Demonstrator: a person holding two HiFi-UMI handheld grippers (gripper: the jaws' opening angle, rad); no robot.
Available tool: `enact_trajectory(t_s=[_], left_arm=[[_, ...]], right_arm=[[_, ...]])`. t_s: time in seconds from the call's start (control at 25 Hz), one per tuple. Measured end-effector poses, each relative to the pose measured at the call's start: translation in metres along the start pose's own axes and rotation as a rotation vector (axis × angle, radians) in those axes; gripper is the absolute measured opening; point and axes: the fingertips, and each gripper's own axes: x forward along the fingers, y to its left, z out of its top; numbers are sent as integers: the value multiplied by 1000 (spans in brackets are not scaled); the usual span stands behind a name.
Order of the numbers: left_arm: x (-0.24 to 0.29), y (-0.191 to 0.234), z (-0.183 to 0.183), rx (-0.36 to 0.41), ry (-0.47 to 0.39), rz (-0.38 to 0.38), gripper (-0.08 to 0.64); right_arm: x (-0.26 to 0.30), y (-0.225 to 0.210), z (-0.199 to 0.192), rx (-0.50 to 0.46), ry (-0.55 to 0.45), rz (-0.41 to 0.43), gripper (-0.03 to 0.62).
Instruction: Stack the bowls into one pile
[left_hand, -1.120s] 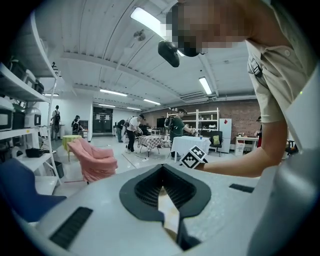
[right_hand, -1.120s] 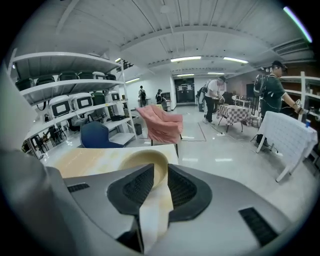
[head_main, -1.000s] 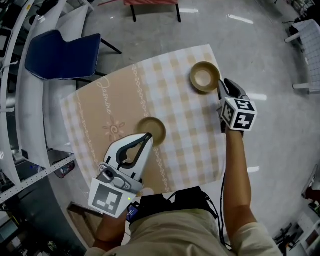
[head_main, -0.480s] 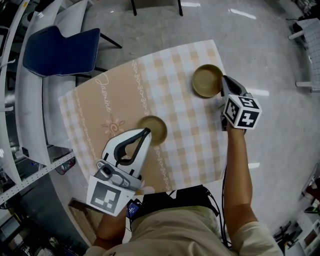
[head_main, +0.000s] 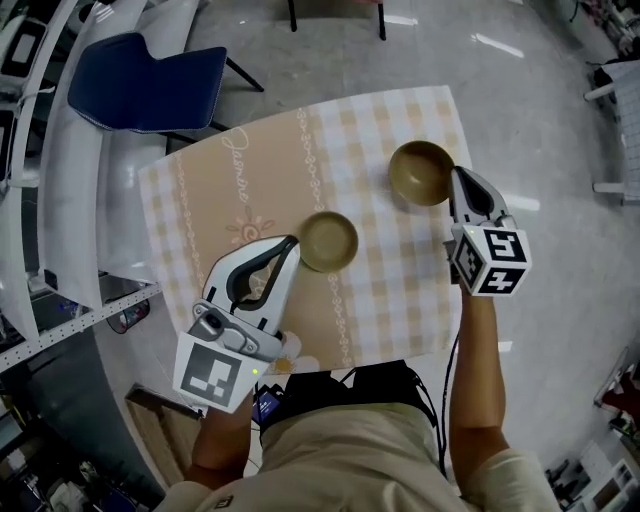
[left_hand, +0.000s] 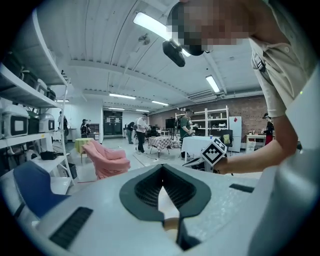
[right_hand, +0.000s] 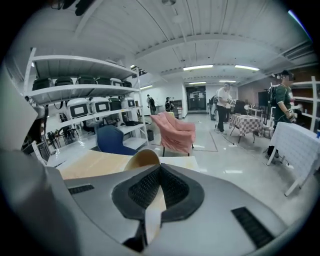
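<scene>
Two tan bowls are over the checked tablecloth (head_main: 380, 300). The nearer bowl (head_main: 328, 241) is at the cloth's middle. My left gripper (head_main: 292, 244) meets its left rim and is shut on it; in the left gripper view a cream sliver of rim (left_hand: 169, 224) shows between the closed jaws of that gripper (left_hand: 162, 175). The farther bowl (head_main: 420, 173) is near the cloth's right edge. My right gripper (head_main: 455, 176) is shut on its right rim. In the right gripper view that bowl (right_hand: 142, 158) stands up behind the pinching jaws (right_hand: 159, 170).
A blue chair (head_main: 150, 82) stands beyond the table's far left corner, and white shelving (head_main: 60, 250) runs along the left. Grey floor surrounds the table. People, a pink chair (right_hand: 176, 132) and tables show far off in the gripper views.
The right gripper has carried the farther bowl inward from the far right corner toward the middle. The left gripper and its bowl have stayed at about the same spot on the cloth.
</scene>
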Motion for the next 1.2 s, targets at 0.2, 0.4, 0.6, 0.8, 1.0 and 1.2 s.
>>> enact_trajectory(t_s=[0.2,0.4,0.6,0.8,1.0,1.2], left_arm=[[-38,14,5,7,-23,60,6],[-79,27,5,8,-46,115,6],[-118,36,-1,3,-58,167,7],[-154,43,-16,-2,-51,225,6],[-185,48,-39,-15,-27,278,6],[-211,51,-57,-21,-6,320,6]], right_arm=[[-26,60,13,-43,-18,84,6],[-44,116,7,-59,5,157,6],[-53,158,-6,-65,40,205,6],[-53,187,-23,-69,68,232,6],[-48,206,-42,-54,102,246,6],[-42,210,-59,-39,121,227,6]])
